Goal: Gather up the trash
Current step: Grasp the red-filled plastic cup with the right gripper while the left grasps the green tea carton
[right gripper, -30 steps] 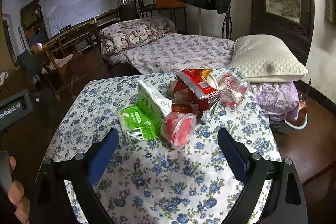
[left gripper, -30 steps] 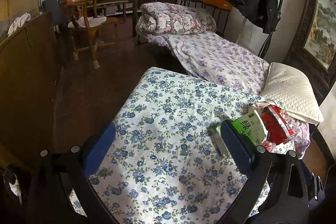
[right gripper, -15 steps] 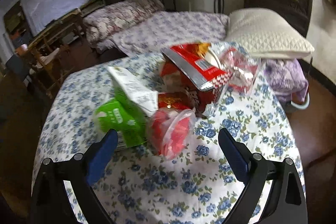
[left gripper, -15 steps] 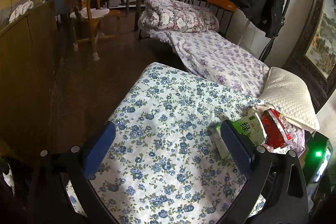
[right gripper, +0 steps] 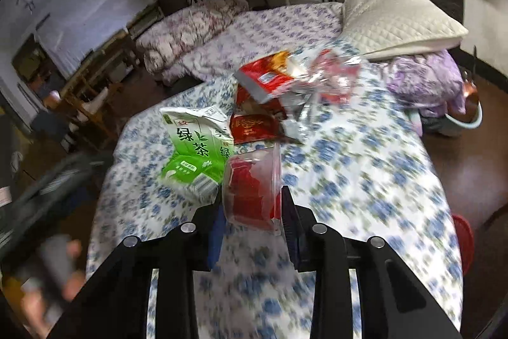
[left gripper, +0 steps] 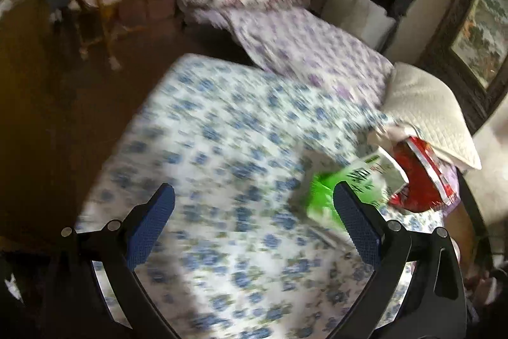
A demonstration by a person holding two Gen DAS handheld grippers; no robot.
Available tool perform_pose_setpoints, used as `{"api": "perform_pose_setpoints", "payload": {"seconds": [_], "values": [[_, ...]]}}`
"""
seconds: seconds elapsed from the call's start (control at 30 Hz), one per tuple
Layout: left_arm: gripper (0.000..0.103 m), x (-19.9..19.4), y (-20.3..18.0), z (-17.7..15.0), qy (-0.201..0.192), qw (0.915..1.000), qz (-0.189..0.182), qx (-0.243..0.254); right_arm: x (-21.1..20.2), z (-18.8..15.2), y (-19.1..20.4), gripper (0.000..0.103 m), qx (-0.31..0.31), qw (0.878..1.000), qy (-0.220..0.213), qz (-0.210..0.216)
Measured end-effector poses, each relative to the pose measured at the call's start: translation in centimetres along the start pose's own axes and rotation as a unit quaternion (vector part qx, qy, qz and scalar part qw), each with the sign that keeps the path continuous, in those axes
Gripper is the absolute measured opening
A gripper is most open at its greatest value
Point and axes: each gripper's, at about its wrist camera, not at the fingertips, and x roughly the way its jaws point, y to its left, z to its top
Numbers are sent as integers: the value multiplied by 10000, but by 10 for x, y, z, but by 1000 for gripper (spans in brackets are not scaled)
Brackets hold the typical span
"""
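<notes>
Trash lies on a table with a blue floral cloth (right gripper: 365, 167). My right gripper (right gripper: 252, 212) is shut on a clear plastic cup with red contents (right gripper: 252, 186). Just left of it lies a green tea carton (right gripper: 193, 151). Behind are a small red packet (right gripper: 252, 127), a red snack bag (right gripper: 266, 78) and a crumpled clear wrapper (right gripper: 330, 78). My left gripper (left gripper: 250, 221) is open and empty above the cloth (left gripper: 222, 148), with the green tea carton (left gripper: 358, 180) and red bag (left gripper: 419, 177) to its right. The left view is blurred.
A bed with purple floral bedding (right gripper: 270, 30) and a white pillow (right gripper: 397, 18) lies behind the table. A wooden chair (left gripper: 98, 2) stands on the dark floor at far left. A basin (right gripper: 463, 119) and a red lid (right gripper: 463, 243) sit on the floor at right.
My right gripper moved in toward the pile and closed on the clear cup with red contents. My left gripper stayed open and shifted over the cloth, closer to the carton.
</notes>
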Motion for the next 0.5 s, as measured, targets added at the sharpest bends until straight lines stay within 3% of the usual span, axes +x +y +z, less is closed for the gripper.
{"api": "perform_pose_setpoints", "payload": {"seconds": [0.13,0.37,0.5], "values": [[96,22,-21,6,216,9990,-316,250,-6,-10,-3,33,-100,9998,83,132],[96,57,-63,2,214,9905,-20,1361,4,-9,-9,33,-34,9994,237,235],[96,72,-76,-2,115,9851,87,1712,7,-10,-8,33,-41,9993,283,247]]}}
